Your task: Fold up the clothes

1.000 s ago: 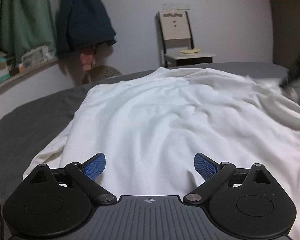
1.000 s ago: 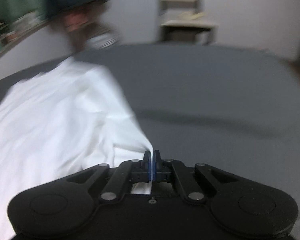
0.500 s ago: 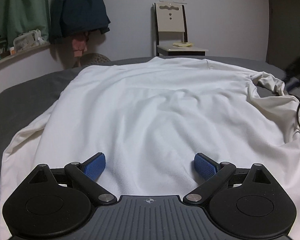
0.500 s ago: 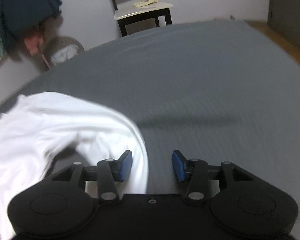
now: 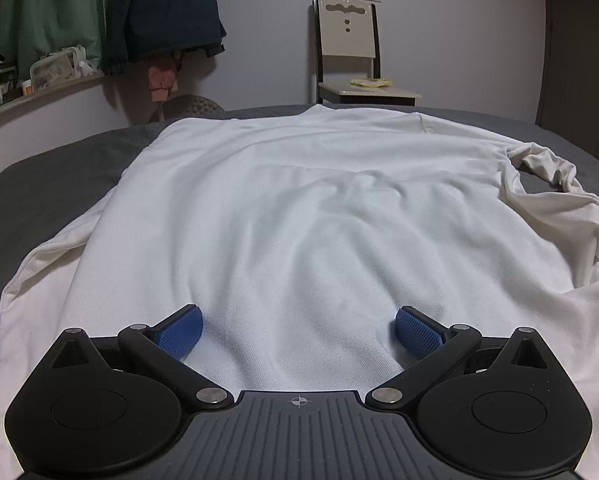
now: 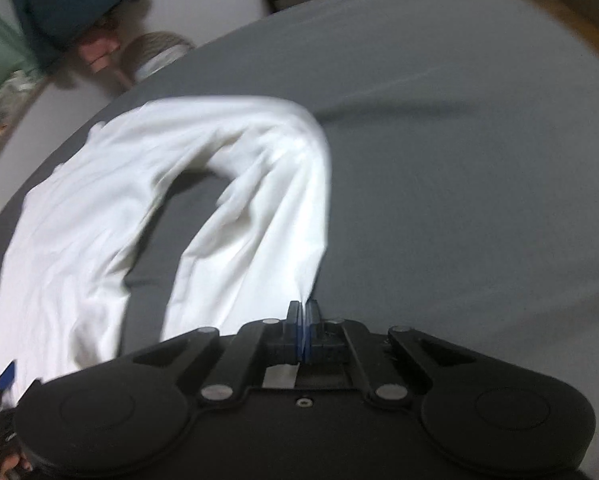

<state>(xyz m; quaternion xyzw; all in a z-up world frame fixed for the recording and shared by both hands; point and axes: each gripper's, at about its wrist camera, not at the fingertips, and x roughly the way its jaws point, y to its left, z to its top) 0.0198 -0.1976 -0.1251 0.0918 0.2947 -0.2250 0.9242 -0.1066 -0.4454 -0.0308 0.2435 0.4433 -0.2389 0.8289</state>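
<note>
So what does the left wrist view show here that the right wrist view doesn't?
Only the left wrist view shows the white top spread nearly whole, the open left gripper over its near hem, and the chair back. Only the right wrist view shows the right gripper shut on the sleeve, which looks lifted in an arch. Both show the grey bed cover and the dark jacket hanging by the wall.

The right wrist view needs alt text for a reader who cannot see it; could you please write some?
The right gripper is shut on the end of a white garment's sleeve, which arches up off a grey bed cover. The rest of the white garment lies spread to the left. The picture is motion-blurred, with a dark jacket hanging in the background.
</note>
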